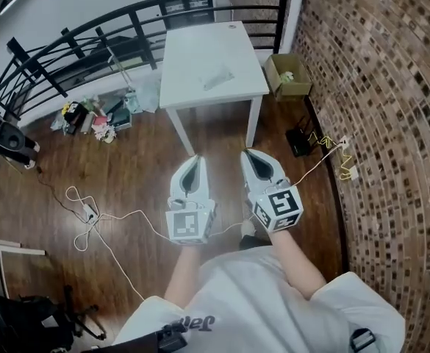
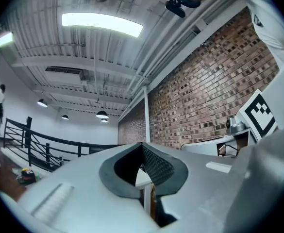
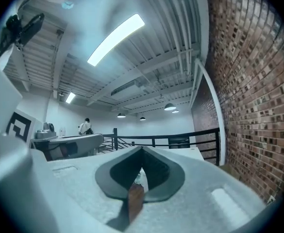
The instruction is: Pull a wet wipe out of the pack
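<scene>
Facing the far table (image 1: 200, 98) with left tongs (image 1: 197, 159) and right tongs (image 1: 246, 154) pressed together, empty; pack (image 1: 218, 76) there probably light, soft: pin it, pinch wipe's fold.

Bare wooden floor (image 1: 137, 160) leads straight up to the white worktop (image 1: 200, 46). A brick wall (image 1: 391, 123) hems the right, a cardboard box (image 1: 288, 76) sits against it, and a white cable (image 1: 109, 217) trails across the floor on the left.
</scene>
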A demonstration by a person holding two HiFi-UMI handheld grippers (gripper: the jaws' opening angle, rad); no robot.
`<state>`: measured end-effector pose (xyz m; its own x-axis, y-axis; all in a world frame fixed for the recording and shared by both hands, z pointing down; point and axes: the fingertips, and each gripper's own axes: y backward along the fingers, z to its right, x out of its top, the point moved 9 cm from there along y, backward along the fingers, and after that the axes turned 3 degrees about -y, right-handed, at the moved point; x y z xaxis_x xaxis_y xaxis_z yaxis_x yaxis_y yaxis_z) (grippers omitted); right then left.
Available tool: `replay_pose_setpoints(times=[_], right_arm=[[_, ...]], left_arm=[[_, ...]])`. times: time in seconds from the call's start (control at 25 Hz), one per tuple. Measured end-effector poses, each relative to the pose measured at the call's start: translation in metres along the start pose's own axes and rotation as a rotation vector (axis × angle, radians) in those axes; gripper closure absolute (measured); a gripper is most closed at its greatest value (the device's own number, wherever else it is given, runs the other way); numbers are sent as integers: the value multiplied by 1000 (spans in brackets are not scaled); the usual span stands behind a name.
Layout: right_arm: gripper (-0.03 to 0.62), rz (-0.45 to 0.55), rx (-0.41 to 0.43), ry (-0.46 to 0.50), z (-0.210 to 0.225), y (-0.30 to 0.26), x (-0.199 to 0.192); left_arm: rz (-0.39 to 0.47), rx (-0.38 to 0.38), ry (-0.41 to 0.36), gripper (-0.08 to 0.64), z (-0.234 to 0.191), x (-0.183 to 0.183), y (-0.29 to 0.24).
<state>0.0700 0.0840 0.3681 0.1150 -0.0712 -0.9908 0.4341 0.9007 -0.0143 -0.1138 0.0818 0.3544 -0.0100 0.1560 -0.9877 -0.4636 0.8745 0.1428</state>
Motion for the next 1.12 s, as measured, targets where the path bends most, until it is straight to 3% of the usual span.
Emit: replay_pose_setpoints(times=[0.24, 0.44, 0.76, 0.96, 1.12], right_arm=[[600, -5, 2, -47, 89, -50, 14], [601, -79, 49, -85, 119, -104, -7], [601, -97, 60, -37, 152, -234, -11], [601, -67, 37, -2, 180, -339, 14], [600, -53, 32, 14, 184, -397, 24]], left_arm=[[-13, 24, -2, 545, 12, 2, -91], [-78, 61, -24, 545, -9, -35, -137], [-43, 47, -3, 545, -93, -68, -254], [0, 4, -6, 545, -157, -63, -341], [28, -26, -9, 545, -201, -70, -380]])
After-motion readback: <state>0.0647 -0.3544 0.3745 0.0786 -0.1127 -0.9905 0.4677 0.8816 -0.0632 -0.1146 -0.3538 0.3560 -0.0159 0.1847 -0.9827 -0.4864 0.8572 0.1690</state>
